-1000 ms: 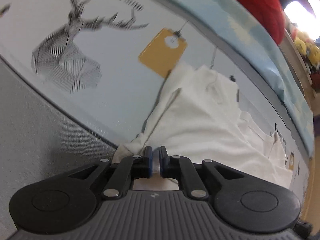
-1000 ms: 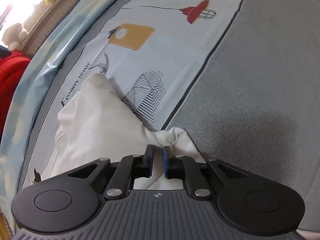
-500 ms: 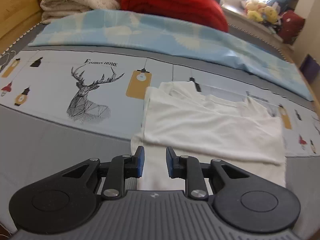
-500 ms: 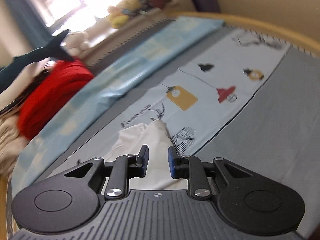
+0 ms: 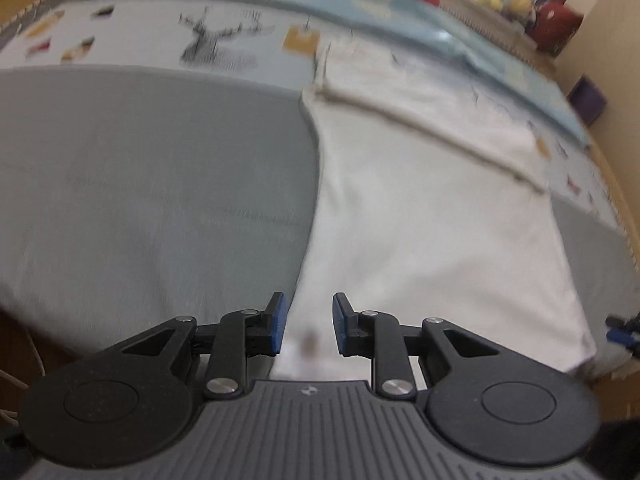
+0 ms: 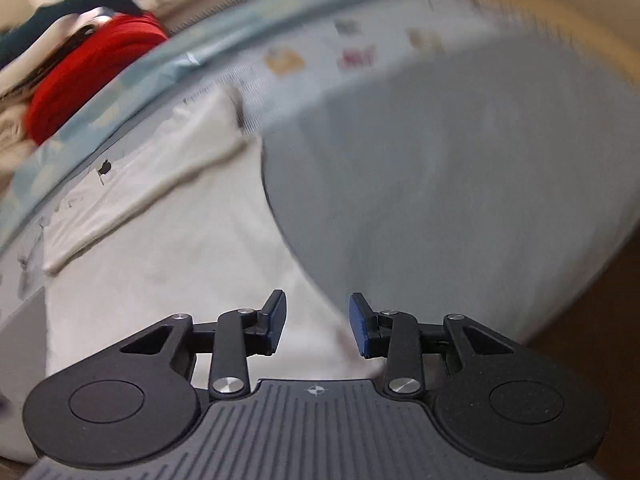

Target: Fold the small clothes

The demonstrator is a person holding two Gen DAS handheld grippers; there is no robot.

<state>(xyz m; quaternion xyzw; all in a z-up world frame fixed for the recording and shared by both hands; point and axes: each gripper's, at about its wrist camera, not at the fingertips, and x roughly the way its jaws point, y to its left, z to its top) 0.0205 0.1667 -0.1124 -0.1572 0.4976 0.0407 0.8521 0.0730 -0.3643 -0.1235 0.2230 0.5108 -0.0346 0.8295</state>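
A white cotton garment [image 5: 420,220] lies flat on a grey-and-patterned bed sheet [image 5: 152,184], its top edge folded over, filling the centre-right of the left view. The left tool [image 5: 307,322] hovers spread and empty; the right tool [image 6: 318,320] is opening, gripping nothing.

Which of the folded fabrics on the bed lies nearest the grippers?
The white garment, spread on the grey cover directly beyond both grippers; the red blanket and the cream one sit far back at the bed's edge.
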